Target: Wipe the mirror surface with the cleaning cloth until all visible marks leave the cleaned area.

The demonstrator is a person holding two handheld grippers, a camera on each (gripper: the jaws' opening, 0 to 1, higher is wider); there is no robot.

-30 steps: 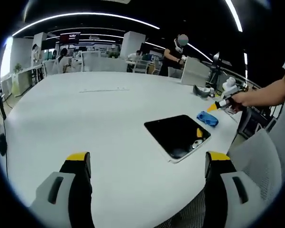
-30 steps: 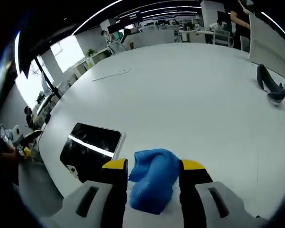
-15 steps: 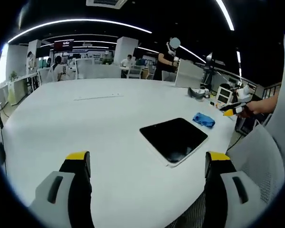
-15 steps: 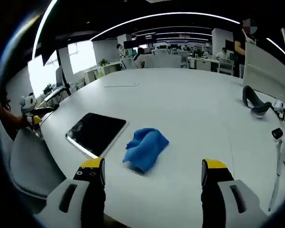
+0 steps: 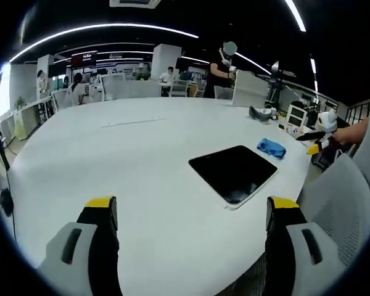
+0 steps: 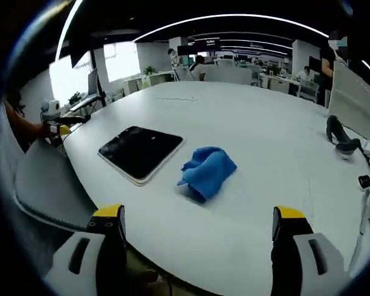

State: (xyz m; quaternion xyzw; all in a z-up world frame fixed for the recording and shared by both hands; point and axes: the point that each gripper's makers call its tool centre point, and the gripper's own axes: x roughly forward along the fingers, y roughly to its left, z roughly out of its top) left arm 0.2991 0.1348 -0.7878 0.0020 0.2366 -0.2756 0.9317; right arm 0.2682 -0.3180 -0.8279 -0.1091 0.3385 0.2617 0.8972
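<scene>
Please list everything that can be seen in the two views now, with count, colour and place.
mirror: one, dark glass with pale frame, flat on the table near its edge
cloth: one, blue, crumpled on the table beside the mirror, apart from it
table: one, white, large and round
dark object: one, black, far side of the table
chair: one, grey, at the table edge near the mirror
left hand-held gripper: one, grey with yellow tips, open, above the table
right hand-held gripper: one, same colours, open, short of the cloth

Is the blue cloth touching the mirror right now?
Apart. The right gripper view shows white table between the blue cloth and the mirror.
</scene>
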